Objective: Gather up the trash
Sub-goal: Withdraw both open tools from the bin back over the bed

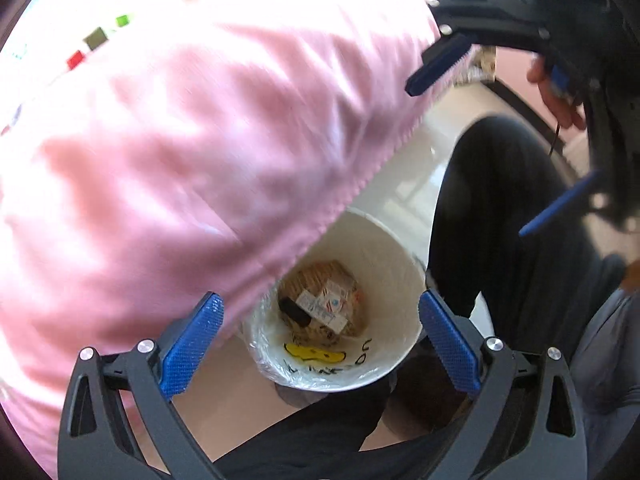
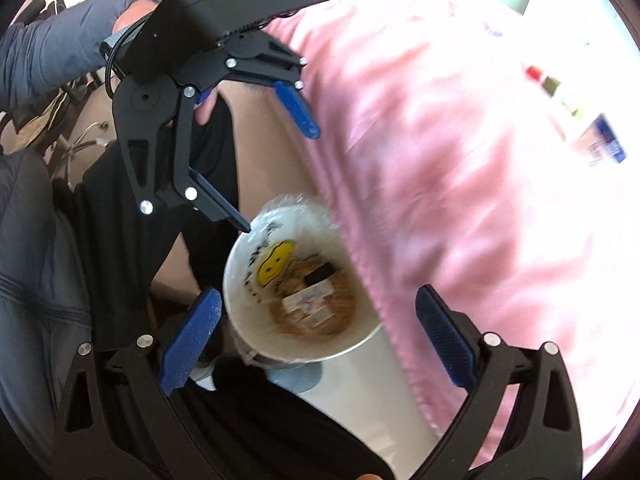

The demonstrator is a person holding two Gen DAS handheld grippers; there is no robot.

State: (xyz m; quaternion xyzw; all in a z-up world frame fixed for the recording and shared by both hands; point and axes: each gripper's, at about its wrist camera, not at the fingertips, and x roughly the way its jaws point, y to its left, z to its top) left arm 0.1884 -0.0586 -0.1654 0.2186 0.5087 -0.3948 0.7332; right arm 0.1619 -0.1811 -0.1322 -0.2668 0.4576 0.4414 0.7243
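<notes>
Two views. Left wrist: pink cloth [image 1: 180,160] overhangs the bin [image 1: 394,276], hiding part of its rim; trash [image 1: 320,302] lies at its bottom. My left gripper [image 1: 320,340] hovers above, fingers spread, empty. My right gripper [image 1: 480,136] is spread too.

Right wrist: bin [image 2: 360,296] between cloth [image 2: 460,200] and my leg [image 2: 120,240]; both grippers released above it.

Surface covered by a pink cloth [image 1: 180,152], creased, its stitched edge hanging over the side. Small coloured items [image 2: 560,88] lie on it at the far end, too blurred to identify. Pale glossy floor [image 1: 416,168] below carries a white bin [image 1: 396,264], standing just beside the cloth's edge.
</notes>
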